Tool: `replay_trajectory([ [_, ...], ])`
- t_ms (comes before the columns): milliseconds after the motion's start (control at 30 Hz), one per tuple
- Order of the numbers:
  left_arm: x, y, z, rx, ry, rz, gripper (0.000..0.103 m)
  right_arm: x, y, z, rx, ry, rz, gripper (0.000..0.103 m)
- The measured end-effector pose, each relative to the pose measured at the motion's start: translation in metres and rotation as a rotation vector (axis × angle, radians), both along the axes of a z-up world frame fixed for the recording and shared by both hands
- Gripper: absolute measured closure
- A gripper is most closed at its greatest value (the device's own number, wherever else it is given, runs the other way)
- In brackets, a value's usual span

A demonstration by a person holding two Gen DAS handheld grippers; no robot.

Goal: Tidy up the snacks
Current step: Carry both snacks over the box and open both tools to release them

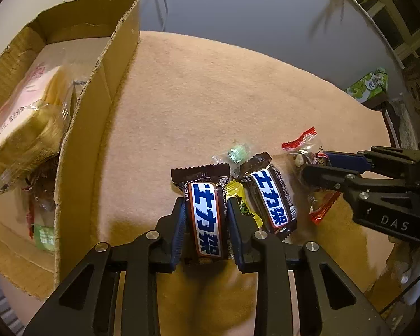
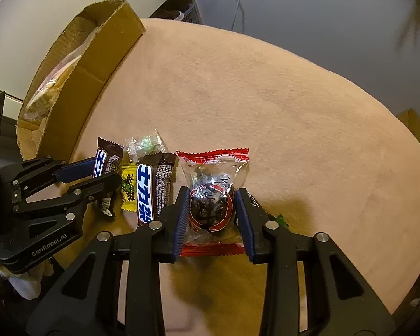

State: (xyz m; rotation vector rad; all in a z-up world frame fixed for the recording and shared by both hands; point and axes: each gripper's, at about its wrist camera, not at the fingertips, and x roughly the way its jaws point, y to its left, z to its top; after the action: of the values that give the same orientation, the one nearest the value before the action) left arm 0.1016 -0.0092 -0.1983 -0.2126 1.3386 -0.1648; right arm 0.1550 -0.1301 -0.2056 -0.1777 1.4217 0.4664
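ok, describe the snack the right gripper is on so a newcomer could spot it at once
Start at the cardboard box at the mat's left edge, then follow the row of snacks rightward from it. The last one, between the right gripper fingers, is the clear packet. Unlike the brown chocolate bars beside it, it is see-through with red crimped ends and dark contents.

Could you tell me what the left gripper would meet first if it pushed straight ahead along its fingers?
Beyond the chocolate bar between the left gripper's fingers, only bare tablecloth lies ahead; the way looks free to its far edge.
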Motion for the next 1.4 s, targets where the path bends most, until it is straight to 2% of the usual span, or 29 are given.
replay_trajectory([
  [267,-0.004,0.015,0.024,-0.029,-0.04,0.02,0.076,-0.005,-0.007,0.023,0.037,-0.037,-0.001,0.068],
  [533,-0.01,0.044,0.049,-0.045,-0.096,0.07,0.076,-0.009,0.006,0.05,0.072,-0.08,0.039,0.069],
  [900,-0.024,0.101,0.076,-0.021,-0.164,0.174,0.076,0.011,0.061,0.077,0.121,-0.13,0.128,0.069],
  [1400,-0.037,0.152,0.073,0.03,-0.143,0.287,0.076,0.028,0.139,0.081,0.121,-0.144,0.247,0.069],
])
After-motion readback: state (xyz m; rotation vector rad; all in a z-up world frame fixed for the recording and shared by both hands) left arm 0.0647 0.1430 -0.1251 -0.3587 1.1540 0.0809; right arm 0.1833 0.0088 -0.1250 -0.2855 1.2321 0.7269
